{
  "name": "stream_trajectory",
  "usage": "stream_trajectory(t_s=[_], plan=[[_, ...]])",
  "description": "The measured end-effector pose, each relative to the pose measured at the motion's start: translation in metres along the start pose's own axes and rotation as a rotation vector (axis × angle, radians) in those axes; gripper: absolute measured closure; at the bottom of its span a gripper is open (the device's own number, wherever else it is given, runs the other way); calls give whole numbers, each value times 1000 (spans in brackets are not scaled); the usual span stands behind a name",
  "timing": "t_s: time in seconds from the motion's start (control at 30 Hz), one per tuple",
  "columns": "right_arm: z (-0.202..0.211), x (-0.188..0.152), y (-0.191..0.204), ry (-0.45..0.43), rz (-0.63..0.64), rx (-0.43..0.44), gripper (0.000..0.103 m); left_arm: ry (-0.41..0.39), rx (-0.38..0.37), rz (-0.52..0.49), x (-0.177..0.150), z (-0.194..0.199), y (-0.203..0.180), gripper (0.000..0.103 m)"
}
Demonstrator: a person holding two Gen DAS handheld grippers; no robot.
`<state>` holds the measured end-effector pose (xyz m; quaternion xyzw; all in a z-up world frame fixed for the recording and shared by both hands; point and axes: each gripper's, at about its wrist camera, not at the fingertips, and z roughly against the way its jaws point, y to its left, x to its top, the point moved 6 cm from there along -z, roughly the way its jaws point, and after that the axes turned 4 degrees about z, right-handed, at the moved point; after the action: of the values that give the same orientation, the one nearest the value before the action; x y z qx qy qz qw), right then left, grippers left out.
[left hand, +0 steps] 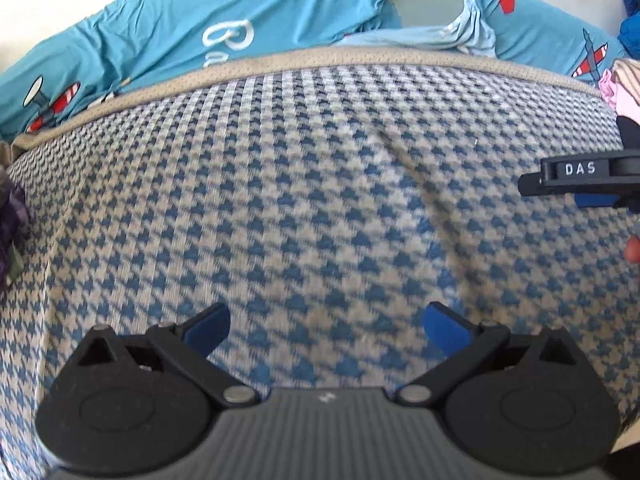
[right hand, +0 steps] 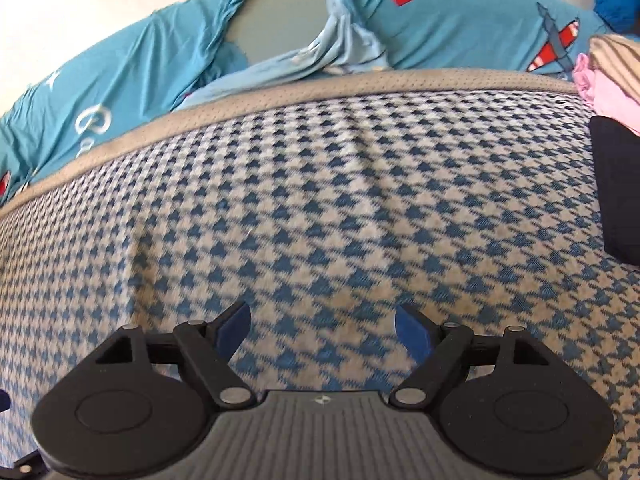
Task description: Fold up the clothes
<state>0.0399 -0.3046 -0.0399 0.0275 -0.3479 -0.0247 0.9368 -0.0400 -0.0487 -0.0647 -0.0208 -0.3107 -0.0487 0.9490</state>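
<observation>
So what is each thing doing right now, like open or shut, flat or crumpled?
Left gripper: fingers open, holding nothing, over the cloth.
Right gripper: fingers open, holding nothing.
Houndstooth cloth: spread out mostly flat, one crease running across it.
Turquoise airplane bedding: bunched and wrinkled behind the cloth.
Light blue garment: crumpled, unfolded.
Pink and striped clothes: heaped at the right edge.
Black garment: lying on the cloth's right side.
</observation>
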Motion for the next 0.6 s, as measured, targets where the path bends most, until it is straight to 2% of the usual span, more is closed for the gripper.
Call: stream_trajectory(t_s=[0.13, 0.2, 0.33, 0.4, 0.53, 0.6], plan=[[-6, 7, -14, -47, -42, -56, 23, -50, 8, -22, 19, -3, -6, 0], [-12, 14, -17, -85, -18, -109, 23, -63, -2, -16, 24, -5, -7, 0], [-19, 27, -31, -153, -10, -197, 20, -50, -23, 13, 27, -10, -6, 0], [-23, 29, -47, -162, -56, -202, 20, -39, -33, 27, 28, -13, -5, 0], [-22, 22, -66, -205, -153, -145, 19, -30, -31, 29, 27, -18, -3, 0], [-24, 21, -68, -236, -144, -109, 13, -25, -29, 30, 27, -21, -2, 0]])
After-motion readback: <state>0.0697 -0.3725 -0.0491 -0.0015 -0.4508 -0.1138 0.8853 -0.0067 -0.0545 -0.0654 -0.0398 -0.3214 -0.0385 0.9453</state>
